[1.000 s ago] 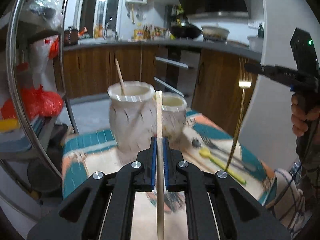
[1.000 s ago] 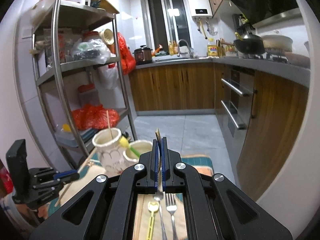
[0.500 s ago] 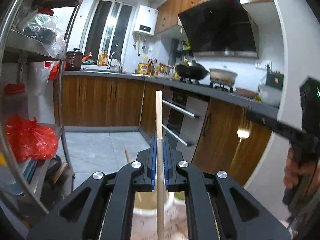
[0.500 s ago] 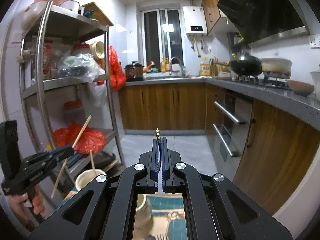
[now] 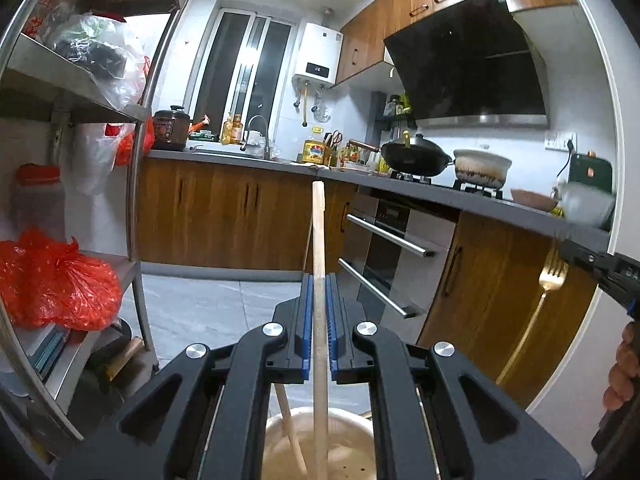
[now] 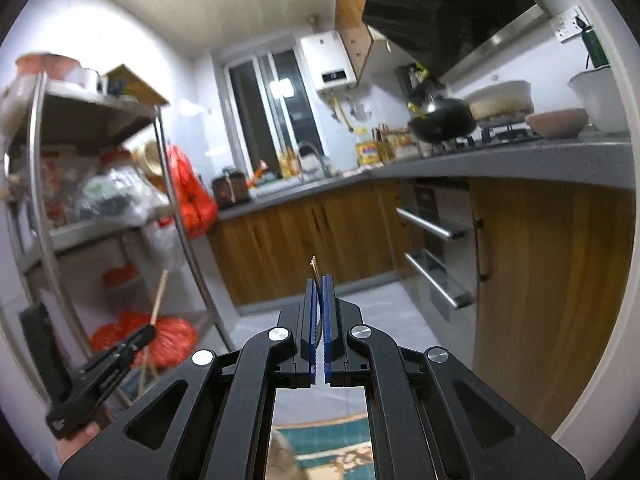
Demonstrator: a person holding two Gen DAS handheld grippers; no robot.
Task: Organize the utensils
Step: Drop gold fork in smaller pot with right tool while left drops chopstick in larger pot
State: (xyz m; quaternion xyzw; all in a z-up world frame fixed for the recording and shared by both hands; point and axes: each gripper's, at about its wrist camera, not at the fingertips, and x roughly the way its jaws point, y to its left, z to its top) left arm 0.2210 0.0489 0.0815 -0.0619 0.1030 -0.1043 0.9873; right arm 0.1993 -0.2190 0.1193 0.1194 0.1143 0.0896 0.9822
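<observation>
My left gripper is shut on a wooden chopstick that stands upright; its lower end hangs inside the mouth of a white ceramic holder just below. Another wooden stick leans in that holder. My right gripper is shut on a gold fork, seen edge-on, tines up. In the left wrist view the fork hangs from the right gripper at the far right, handle down. The right wrist view shows the left gripper at lower left with its chopstick.
A metal shelf rack with red bags stands to the left. Wooden cabinets and an oven line the far side. A patterned tablecloth shows below the right gripper. A hand holds the right gripper's grip.
Both grippers rose and tipped up from the table. The left one moved over the white holder, bringing its chopstick's lower end into the mouth. The table's utensils dropped out of view.
</observation>
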